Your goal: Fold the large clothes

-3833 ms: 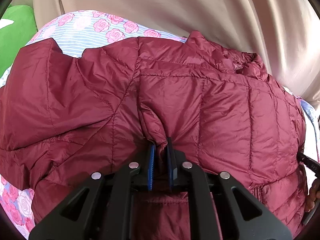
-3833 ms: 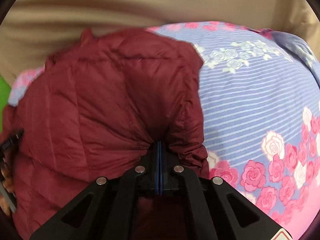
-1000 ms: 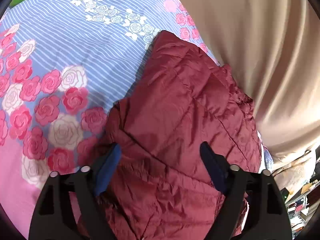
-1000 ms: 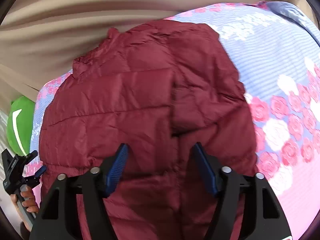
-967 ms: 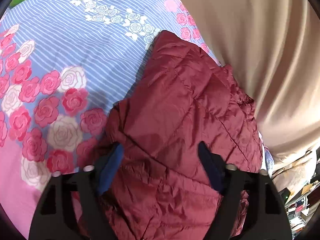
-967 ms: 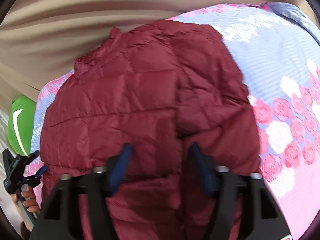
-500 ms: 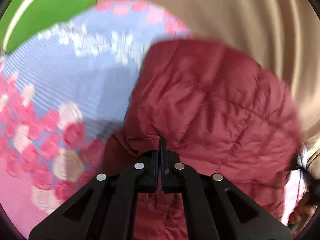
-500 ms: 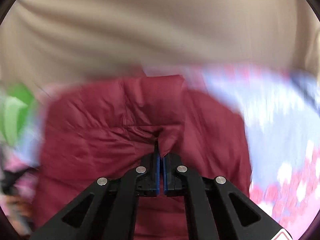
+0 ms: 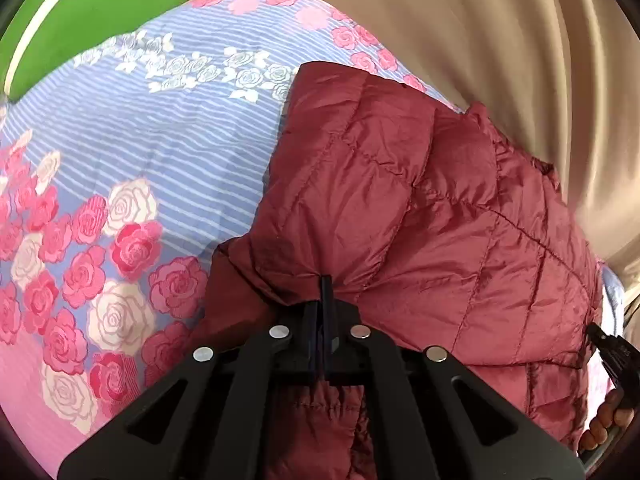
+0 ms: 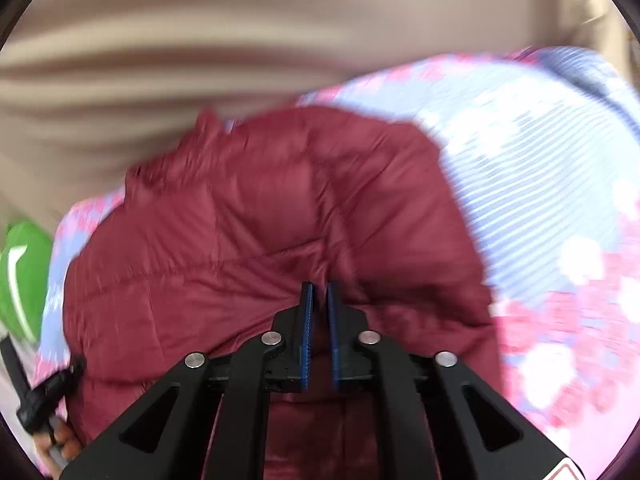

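Observation:
A dark red quilted jacket point(image 9: 420, 220) lies in a folded heap on a flowered bedspread point(image 9: 140, 140). My left gripper point(image 9: 323, 284) is shut on a pinch of the jacket's near left edge, and creases run out from its tips. In the blurred right wrist view, my right gripper point(image 10: 318, 288) holds a thicker fold of the jacket point(image 10: 260, 240) near its right side. Its jaws are opening slightly, with cloth still filling the narrow gap between the blue pads point(image 10: 307, 320). Each gripper shows at the edge of the other's view, held by a hand point(image 9: 604, 420).
The blue-striped, rose-printed bedspread point(image 10: 540, 160) spreads out on both sides of the jacket. A beige curtain point(image 9: 480, 20) hangs right behind the bed. A green pillow point(image 9: 100, 8) sits at the far left corner.
A second ago both grippers stood open over the jacket. Both have since closed on folds of it, and the right one's pads now show a slightly wider gap.

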Demonstrator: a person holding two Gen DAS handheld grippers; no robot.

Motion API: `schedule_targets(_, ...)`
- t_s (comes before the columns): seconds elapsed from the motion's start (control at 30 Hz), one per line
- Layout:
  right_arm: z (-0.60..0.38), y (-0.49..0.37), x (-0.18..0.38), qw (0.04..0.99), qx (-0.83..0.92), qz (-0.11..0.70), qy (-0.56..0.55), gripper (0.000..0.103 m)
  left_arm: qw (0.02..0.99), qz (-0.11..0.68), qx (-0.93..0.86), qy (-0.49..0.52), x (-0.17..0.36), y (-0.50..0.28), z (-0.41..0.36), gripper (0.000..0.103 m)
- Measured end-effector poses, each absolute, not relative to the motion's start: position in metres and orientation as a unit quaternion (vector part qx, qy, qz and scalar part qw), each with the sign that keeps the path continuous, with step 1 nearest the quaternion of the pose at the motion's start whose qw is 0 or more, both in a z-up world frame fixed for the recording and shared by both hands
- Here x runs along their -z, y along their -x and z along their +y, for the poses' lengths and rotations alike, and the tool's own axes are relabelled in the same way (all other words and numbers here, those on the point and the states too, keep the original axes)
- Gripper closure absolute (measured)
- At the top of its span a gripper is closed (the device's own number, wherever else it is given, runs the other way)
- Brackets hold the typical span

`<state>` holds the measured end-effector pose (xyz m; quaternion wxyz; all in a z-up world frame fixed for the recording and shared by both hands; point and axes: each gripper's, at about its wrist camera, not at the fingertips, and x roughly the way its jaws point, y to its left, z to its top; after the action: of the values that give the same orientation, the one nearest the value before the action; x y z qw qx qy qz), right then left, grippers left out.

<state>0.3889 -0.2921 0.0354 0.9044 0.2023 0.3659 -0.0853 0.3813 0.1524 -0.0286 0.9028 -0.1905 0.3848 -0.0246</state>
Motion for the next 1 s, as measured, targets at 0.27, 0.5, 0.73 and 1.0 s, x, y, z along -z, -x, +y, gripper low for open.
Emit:
schedule_targets(0.27,-0.159,-0.43,-0.098,0.928,-0.081,0.343,-0.122,0.091,0.899,0.391,0.022,0.198,0.026,-0.383,0.154,0.102)
schedule_targets(0.5,-0.007,-0.52,-0.051,0.88,-0.187,0.435,-0.046,0.096,0.895,0.391,0.027,0.214,0.027,-0.381,0.157,0.102)
schedule_targets(0.73,0.014,-0.539,-0.023,0.875,-0.169,0.454,-0.018,0.103,0.893,0.392,0.028,0.221,0.027,-0.382,0.157,0.102)
schedule_targets(1.0,-0.038,-0.519,-0.047,0.892,-0.162,0.407,-0.11,0.093,0.887,0.392,0.039,0.241,0.029,-0.383,0.164,0.102)
